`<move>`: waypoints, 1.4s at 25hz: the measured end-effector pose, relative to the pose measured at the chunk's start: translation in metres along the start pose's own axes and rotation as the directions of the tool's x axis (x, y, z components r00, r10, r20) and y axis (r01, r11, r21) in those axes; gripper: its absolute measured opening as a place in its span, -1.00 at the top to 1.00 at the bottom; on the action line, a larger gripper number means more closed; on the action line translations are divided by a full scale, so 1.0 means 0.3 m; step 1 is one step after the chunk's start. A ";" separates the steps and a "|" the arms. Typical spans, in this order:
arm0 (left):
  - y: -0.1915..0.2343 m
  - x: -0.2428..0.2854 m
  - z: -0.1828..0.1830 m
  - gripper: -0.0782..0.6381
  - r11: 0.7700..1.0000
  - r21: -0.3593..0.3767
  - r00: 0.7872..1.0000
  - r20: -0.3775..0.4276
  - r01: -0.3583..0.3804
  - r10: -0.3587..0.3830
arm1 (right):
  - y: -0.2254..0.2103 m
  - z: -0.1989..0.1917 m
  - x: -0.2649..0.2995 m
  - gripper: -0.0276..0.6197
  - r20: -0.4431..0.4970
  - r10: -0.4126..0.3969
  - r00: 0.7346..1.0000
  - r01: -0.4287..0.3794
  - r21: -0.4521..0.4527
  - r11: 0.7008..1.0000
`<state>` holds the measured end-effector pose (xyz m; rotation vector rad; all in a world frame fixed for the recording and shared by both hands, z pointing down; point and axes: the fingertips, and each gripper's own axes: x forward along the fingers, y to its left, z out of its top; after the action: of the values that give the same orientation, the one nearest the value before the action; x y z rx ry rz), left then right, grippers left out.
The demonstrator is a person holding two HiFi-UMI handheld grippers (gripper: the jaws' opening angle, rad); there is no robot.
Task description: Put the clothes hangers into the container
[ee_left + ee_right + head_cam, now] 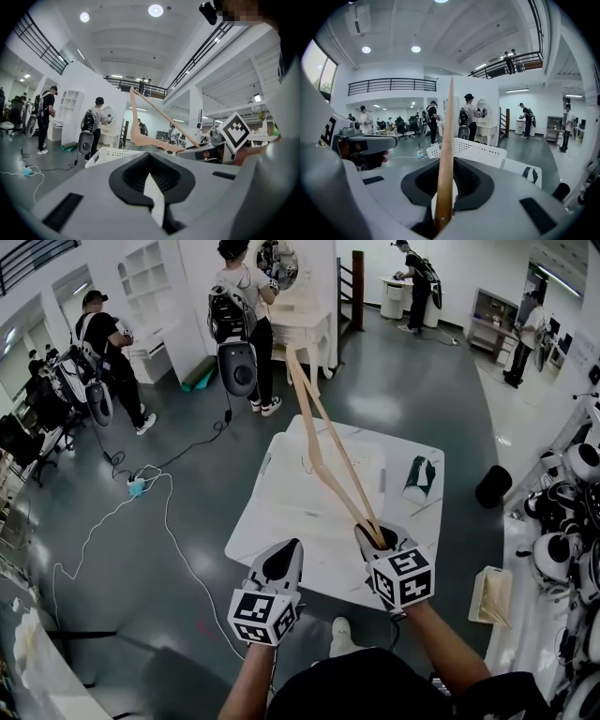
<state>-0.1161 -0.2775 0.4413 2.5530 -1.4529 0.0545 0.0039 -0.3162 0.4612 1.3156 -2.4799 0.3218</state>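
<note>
A pale wooden clothes hanger (331, 432) slants up and away over the white table (412, 540). My right gripper (373, 536) is shut on its lower end. In the right gripper view the hanger (446, 154) rises straight out of the right gripper (444, 202). A white perforated basket (281, 486) stands on the table under the hanger, and its wall also shows in the right gripper view (465, 148). My left gripper (284, 559) hangs beside the right one near the table's front edge, shut with nothing in it (152, 190). The left gripper view shows the hanger (140, 139) held above the basket (112, 153).
A black-and-white bag (419, 479) lies on the table's right side. A black bin (492, 486) and a pale box (492, 594) stand on the floor at the right. White cable and a power strip (138, 486) lie at the left. People stand further back.
</note>
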 end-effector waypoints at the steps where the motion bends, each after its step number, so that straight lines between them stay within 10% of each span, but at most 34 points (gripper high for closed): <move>1: 0.007 0.009 0.001 0.77 1.000 -0.001 1.000 0.001 -0.004 0.004 | -0.006 0.003 0.011 0.72 -0.002 0.003 1.000 -0.003 -0.002 1.000; 35: 0.108 0.208 0.003 0.77 0.998 -0.008 0.998 -0.021 -0.062 0.062 | -0.162 -0.030 0.272 0.72 -0.156 0.069 0.985 -0.077 -0.040 0.996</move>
<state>-0.1118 -0.3466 0.4538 2.4925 -1.5212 0.0840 0.0028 -0.4020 0.5026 1.1386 -2.3948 0.3670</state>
